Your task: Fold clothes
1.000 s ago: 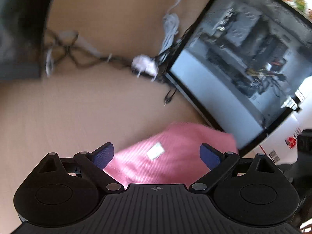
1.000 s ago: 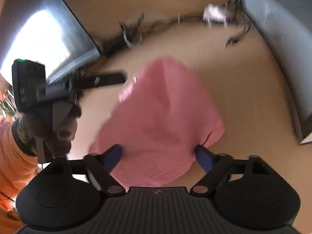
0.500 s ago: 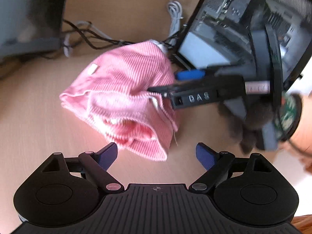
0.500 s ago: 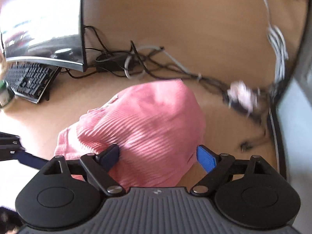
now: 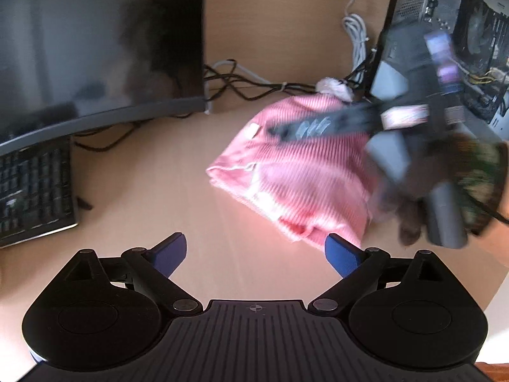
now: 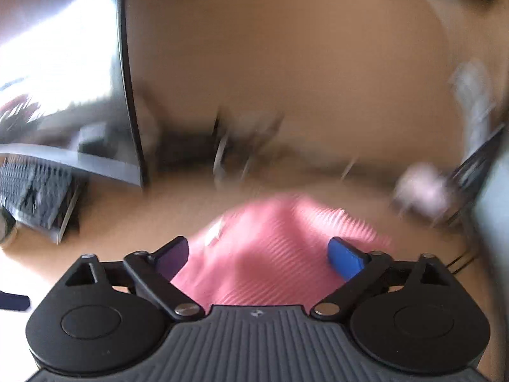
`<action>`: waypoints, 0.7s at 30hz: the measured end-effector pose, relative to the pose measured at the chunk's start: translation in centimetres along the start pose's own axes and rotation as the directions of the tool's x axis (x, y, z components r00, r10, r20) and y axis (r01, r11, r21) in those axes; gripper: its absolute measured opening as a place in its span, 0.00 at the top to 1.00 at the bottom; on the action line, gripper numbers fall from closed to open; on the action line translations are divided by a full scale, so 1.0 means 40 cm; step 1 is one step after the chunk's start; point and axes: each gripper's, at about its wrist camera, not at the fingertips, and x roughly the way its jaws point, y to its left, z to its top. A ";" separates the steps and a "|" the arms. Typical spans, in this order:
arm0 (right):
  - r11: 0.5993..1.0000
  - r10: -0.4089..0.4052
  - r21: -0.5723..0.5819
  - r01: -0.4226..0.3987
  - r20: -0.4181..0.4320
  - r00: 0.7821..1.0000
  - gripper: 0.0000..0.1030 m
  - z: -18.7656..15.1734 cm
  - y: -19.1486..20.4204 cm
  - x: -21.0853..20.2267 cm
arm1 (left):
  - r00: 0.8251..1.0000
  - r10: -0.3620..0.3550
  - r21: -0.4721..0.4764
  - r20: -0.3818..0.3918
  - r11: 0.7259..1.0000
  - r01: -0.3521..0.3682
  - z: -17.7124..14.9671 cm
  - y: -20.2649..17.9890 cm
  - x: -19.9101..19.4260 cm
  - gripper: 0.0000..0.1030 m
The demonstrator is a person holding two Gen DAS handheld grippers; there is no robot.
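Left wrist view: the left gripper [image 5: 256, 251] is opening its jaws over bare desk [image 5: 152, 191], nothing between them. The pink garment [image 5: 296, 175] is lying bunched to the right of the monitor [image 5: 95, 47], under the blurred right gripper.

Right wrist view: the right gripper [image 6: 259, 254] is opening, the pink garment [image 6: 273, 254] lying loose between its pads, right of the monitor [image 6: 63, 79].
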 end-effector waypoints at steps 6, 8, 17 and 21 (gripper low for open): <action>0.962 0.176 -0.191 -0.197 -0.121 0.977 0.00 -0.064 0.025 -0.012 | 0.998 0.045 -0.044 -0.046 0.998 -0.047 -0.018 0.074 0.007 0.05; 0.936 0.239 -0.227 -0.270 -0.152 0.959 0.00 -0.087 0.023 -0.043 | 0.997 0.054 -0.047 -0.052 0.997 -0.056 -0.014 0.085 0.016 0.05; 0.916 0.287 -0.247 -0.317 -0.149 0.946 0.00 -0.125 0.023 -0.139 | 0.998 0.030 -0.011 -0.051 0.999 -0.030 0.007 0.059 0.049 0.05; 0.963 0.219 -0.145 -0.226 -0.059 0.974 0.01 -0.108 -0.002 -0.229 | 1.000 -0.029 -0.023 -0.004 0.999 0.029 0.035 0.058 0.055 0.02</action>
